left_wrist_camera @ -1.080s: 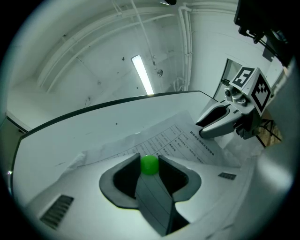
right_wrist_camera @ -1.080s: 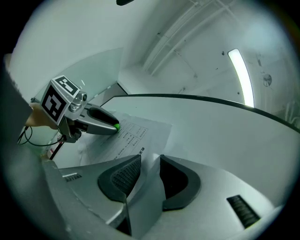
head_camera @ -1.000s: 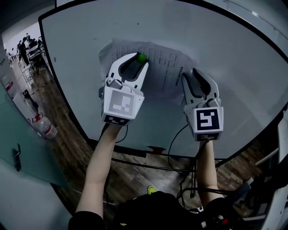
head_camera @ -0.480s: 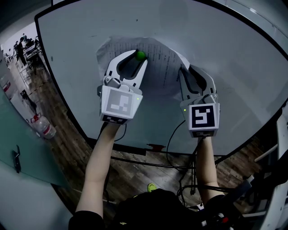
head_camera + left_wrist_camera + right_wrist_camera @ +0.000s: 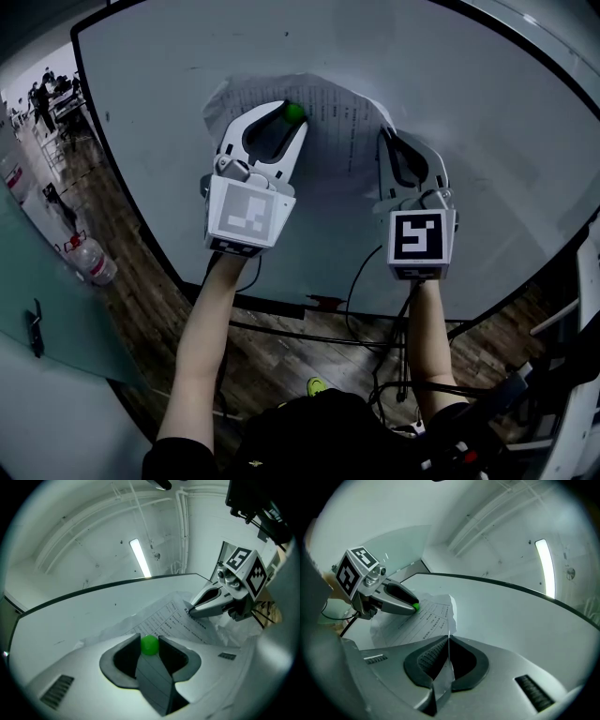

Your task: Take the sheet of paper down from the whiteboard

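Whiteboard (image 5: 487,141), paper (image 5: 337,131) lengthwise across it

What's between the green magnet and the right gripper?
Only the printed sheet of paper, in the head view. The left gripper holds the green magnet; the right gripper is closing its jaws on the sheet's edge.

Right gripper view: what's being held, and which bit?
The printed white paper sheet, by its right edge; the right gripper is closing its fingers on it.
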Demonstrator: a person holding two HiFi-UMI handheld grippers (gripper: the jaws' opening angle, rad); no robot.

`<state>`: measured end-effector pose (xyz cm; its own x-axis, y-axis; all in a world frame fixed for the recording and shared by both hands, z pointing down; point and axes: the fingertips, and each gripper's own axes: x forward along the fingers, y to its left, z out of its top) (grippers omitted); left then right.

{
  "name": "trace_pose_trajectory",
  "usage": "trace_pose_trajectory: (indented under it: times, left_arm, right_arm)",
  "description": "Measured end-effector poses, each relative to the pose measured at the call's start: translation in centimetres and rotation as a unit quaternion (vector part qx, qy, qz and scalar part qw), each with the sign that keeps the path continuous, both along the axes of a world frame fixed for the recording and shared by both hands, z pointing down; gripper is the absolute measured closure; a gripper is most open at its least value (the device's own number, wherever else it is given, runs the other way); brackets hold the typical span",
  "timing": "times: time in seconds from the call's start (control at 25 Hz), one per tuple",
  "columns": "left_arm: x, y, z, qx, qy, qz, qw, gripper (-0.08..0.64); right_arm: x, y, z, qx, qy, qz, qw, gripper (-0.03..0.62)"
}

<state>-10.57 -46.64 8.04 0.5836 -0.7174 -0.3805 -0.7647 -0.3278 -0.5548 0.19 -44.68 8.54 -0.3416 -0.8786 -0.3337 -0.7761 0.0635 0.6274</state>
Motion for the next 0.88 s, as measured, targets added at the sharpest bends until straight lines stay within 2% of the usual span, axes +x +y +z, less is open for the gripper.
trace_pose_trajectory:
  times: [0.36, 0.48, 0.88]
  left_arm:
    - [-0.8, 3.5, -0.6, 0.015, 0.008, 0.018, 0.9997, 0.434]
    - [-1.0, 4.6, -0.4, 0.008, 0.014, 0.028, 0.9995, 0.434]
    - [-1.3, 5.5, 1.0, -0.021, 0.029, 0.05, 0.9981, 0.434]
  right_arm:
    - [0.4, -0.2, 0.0, -0.005, -0.013, 0.006, 1.0, 0.56]
    - [0.7, -0.1, -0.2, -0.001, -0.007, 0.009, 1.0, 0.56]
    - [0.7, 0.3, -0.1, -0.026, -0.048, -0.024, 0.998, 0.56]
